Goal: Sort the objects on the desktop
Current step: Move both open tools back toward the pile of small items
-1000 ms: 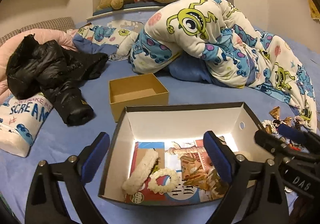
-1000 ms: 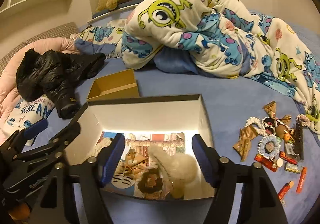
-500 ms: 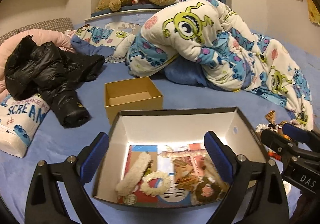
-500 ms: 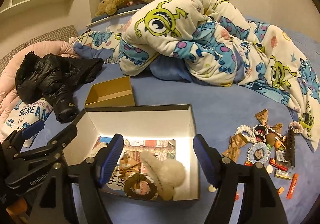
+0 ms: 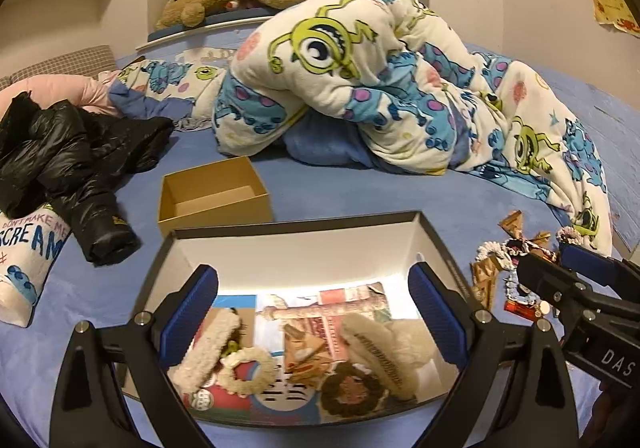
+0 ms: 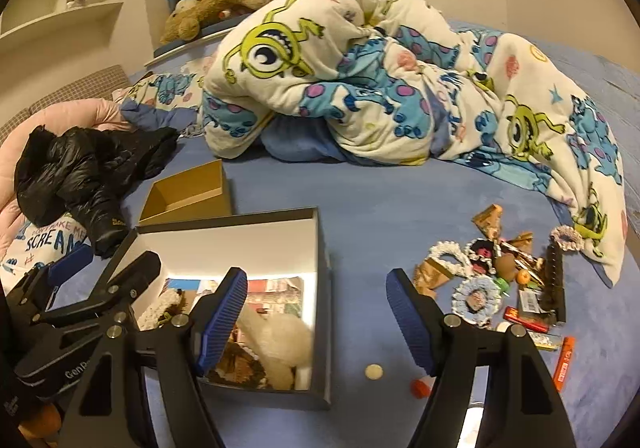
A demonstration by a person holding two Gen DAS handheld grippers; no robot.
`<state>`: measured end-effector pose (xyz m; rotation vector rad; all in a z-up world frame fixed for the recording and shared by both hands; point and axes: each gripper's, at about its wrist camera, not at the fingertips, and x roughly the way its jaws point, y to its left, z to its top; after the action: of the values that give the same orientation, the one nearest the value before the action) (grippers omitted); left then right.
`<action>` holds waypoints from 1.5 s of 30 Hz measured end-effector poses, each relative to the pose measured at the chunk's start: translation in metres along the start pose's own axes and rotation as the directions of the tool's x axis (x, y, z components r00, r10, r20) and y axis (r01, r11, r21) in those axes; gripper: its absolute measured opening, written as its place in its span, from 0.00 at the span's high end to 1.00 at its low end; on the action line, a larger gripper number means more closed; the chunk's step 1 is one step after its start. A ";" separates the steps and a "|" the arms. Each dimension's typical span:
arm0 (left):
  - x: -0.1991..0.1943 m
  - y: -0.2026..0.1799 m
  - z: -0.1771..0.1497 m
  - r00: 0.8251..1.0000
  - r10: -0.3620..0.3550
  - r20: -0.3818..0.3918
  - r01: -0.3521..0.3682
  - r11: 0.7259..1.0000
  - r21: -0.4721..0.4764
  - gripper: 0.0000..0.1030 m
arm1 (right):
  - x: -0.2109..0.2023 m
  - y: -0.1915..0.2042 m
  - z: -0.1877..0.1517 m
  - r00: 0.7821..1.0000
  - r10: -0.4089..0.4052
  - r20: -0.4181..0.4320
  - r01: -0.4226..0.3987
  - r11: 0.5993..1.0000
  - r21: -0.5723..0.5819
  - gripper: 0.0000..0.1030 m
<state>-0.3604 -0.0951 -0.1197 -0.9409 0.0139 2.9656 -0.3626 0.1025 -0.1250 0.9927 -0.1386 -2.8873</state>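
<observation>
The bed [image 6: 360, 192] carried everything. The box [image 5: 296, 248] sat between the left gripper's [image 5: 316, 318] released jaws, probably steadied for filling. The loose pile [image 6: 504, 276] lay just right of the right gripper [image 6: 316, 322], whose empty jaws gaped over a coin [image 6: 373, 371]. A quilt [image 6: 380, 80] and tan box [image 6: 188, 192] lay beyond, obstructing nothing.

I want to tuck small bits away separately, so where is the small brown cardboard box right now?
The cardboard box sits open on the blue bedspread, just behind the far left corner of the black box and right of the black jacket.
</observation>
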 end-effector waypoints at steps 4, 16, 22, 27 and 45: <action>0.000 -0.022 0.002 1.000 -0.022 0.005 0.022 1.000 0.010 0.06 | -0.004 -0.016 -0.001 1.000 -0.015 0.000 0.015 1.000 0.017 0.28; -0.001 -0.103 0.003 0.993 -0.115 0.004 0.114 0.991 0.069 0.04 | -0.028 -0.081 -0.003 0.995 -0.101 0.011 0.100 0.993 0.065 0.28; -0.004 -0.150 -0.004 0.985 -0.172 -0.008 0.172 0.981 0.091 0.04 | -0.044 -0.120 -0.010 0.986 -0.166 0.004 0.165 0.983 0.087 0.28; 0.000 -0.194 -0.021 0.979 -0.200 -0.029 0.202 0.970 0.134 0.04 | -0.059 -0.158 -0.019 0.974 -0.227 -0.005 0.226 0.968 0.105 0.28; 0.024 -0.298 -0.092 0.915 -0.363 -0.176 0.402 0.859 0.318 0.04 | -0.050 -0.240 -0.073 0.946 -0.307 -0.104 0.321 0.931 0.173 0.28</action>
<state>-0.3177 0.2017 -0.2085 -0.9266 0.3080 2.4329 -0.2906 0.3417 -0.1786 1.2608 -0.2750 -3.1657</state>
